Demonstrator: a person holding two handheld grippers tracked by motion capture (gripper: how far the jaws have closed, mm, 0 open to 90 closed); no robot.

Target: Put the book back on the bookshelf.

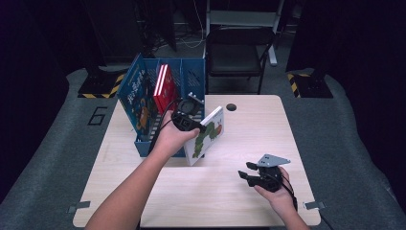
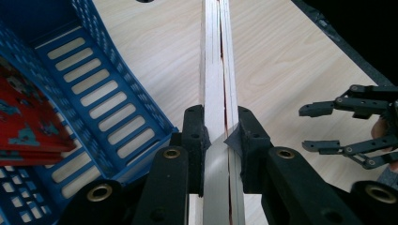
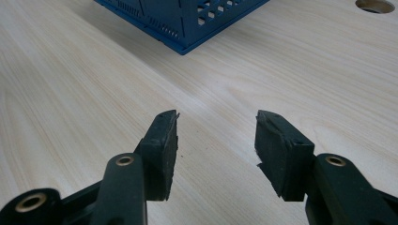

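1. A thin white picture book with a green caterpillar drawing on its cover is held in the air above the table, tilted, just beside the front right corner of a blue basket.
2. The left gripper pinches this book. In the left gripper view its two black jaws press on both faces of the book, seen edge-on, with the pale page block running straight up between them.
3. The person's left hand reaches in from the lower left, its forearm crossing the table.
4. The blue basket, a slotted plastic book rack, stands on the left rear part of the table. A red book and a blue book stand upright inside it.
5. The right gripper rests low over the table near its front right edge, well apart from the book, held by the right hand. Its jaws are spread with nothing between them; bare wood shows in the gap.
6. The table is pale wood with a round hole near its far edge.
7. A dark chair stands beyond the table.
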